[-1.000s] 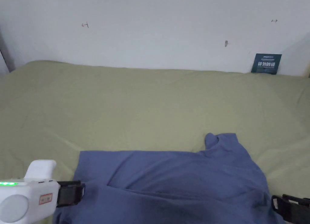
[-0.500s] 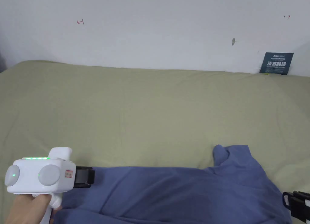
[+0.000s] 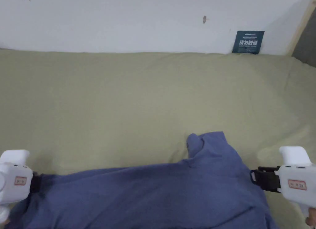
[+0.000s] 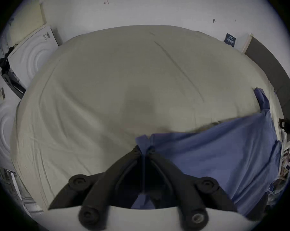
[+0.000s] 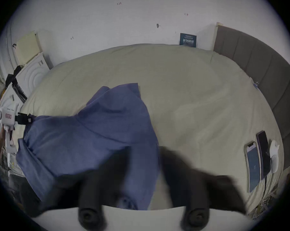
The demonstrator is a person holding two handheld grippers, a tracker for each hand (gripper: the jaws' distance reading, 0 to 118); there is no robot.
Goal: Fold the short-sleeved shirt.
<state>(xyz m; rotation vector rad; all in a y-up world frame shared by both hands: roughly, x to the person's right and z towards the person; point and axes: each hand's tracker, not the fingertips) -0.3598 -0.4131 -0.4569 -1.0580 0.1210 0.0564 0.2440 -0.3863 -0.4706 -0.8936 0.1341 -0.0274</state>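
A blue short-sleeved shirt (image 3: 154, 192) lies rumpled on the olive bed sheet (image 3: 139, 99), near its front edge, with a bump of cloth sticking up at its far side. My left gripper (image 3: 35, 183) is shut on the shirt's left corner (image 4: 145, 140), and the cloth is drawn fairly taut from there; its jaws (image 4: 144, 149) meet on the fabric. My right gripper (image 3: 254, 178) is at the shirt's right edge. In the right gripper view its blurred jaws (image 5: 145, 151) stand apart, with the shirt's edge (image 5: 90, 134) between them. The left gripper (image 5: 30, 119) shows there far left.
Two phones (image 5: 257, 161) and a white object (image 5: 157, 153) lie on the bed to the right. A grey headboard (image 5: 257, 68) bounds the right side, a white wall with a dark card (image 3: 248, 42) the far side. White panels (image 4: 32, 58) stand left of the bed.
The head camera has shifted. My left gripper has moved left with the shirt corner, stretching the cloth. My right gripper has risen to the shirt's right edge.
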